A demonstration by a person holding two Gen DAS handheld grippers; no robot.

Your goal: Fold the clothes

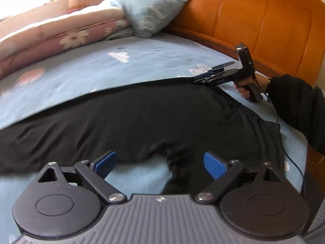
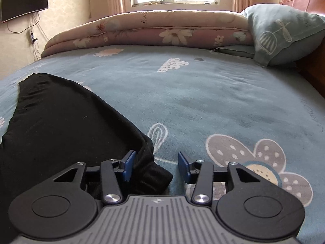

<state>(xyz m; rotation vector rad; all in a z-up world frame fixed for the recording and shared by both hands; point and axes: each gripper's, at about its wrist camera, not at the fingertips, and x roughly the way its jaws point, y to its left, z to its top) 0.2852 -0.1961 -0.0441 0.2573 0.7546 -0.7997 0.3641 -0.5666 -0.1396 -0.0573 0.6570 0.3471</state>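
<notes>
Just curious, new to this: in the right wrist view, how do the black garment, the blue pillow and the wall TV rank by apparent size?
1. black garment, though it lies nearest the camera.
2. blue pillow.
3. wall TV, farthest away.

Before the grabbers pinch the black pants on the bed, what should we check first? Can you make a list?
1. Left gripper open: ok, blue pads wide apart.
2. Right gripper open: ok.
3. Cloth between right fingers: ok, a corner of the black pants lies there.
4. Cloth between left fingers: cannot tell, a fold sits near the gap.
5. Pants lying flat on the blue bedsheet: ok, mostly smooth.
6. Room for folding: ok, pillow and quilt lie far back.
</notes>
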